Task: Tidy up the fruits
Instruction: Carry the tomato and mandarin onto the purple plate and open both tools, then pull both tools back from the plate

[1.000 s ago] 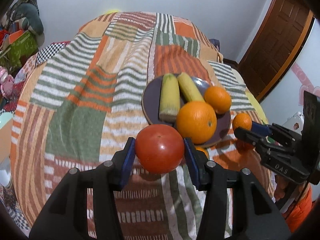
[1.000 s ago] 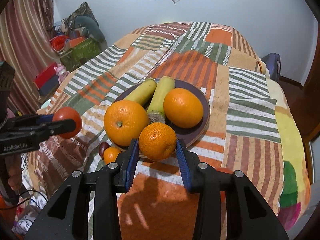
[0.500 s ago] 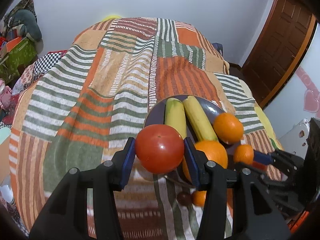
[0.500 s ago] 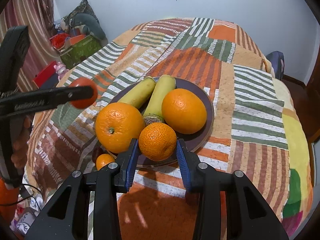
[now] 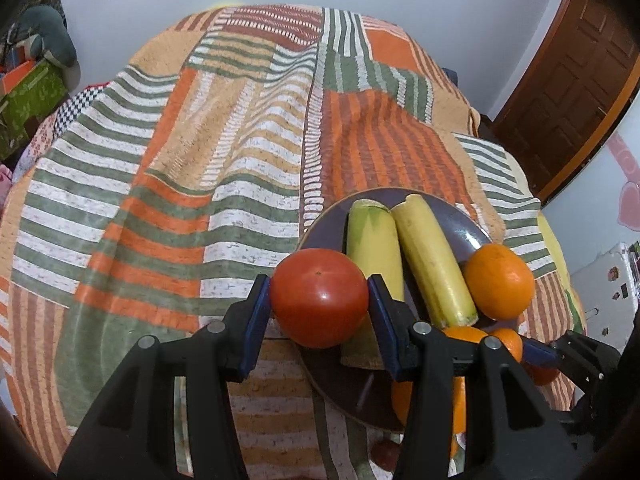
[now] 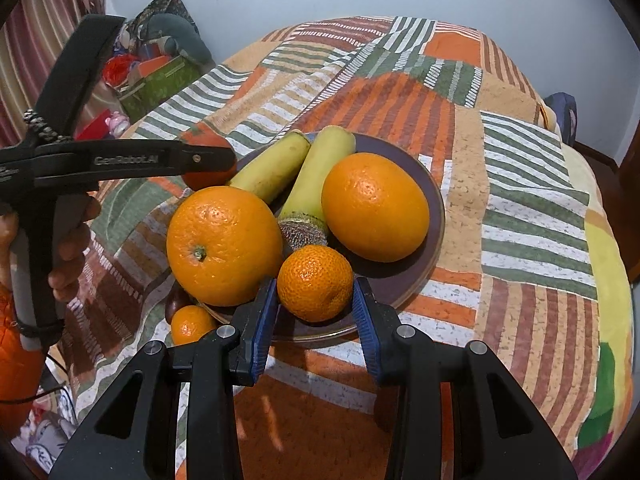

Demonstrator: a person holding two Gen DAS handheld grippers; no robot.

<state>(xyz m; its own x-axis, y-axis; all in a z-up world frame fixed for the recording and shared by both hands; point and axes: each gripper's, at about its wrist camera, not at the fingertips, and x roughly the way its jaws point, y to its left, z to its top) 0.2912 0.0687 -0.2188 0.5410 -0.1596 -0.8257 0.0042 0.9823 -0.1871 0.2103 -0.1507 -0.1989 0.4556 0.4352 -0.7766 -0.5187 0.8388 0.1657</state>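
Observation:
My left gripper (image 5: 319, 312) is shut on a red tomato (image 5: 319, 298) and holds it above the near left edge of a dark purple plate (image 5: 466, 222). The plate (image 6: 434, 216) holds two bananas (image 6: 308, 184) and two big oranges (image 6: 224, 246). My right gripper (image 6: 315, 312) is shut on a small mandarin (image 6: 315, 282) over the plate's front rim. In the right wrist view the left gripper (image 6: 200, 160) reaches in from the left with the tomato (image 6: 208, 178) half hidden behind its finger.
A small mandarin (image 6: 192, 324) and a dark round fruit (image 6: 176, 304) lie on the striped patchwork bedspread (image 5: 180, 168) beside the plate. Boxes and toys (image 6: 156, 76) stand at the far left, a brown door (image 5: 576, 80) at the right.
My left gripper has carried the tomato forward and right, from in front of the plate to above its left edge. My right gripper has stayed near the plate's front rim with the mandarin.

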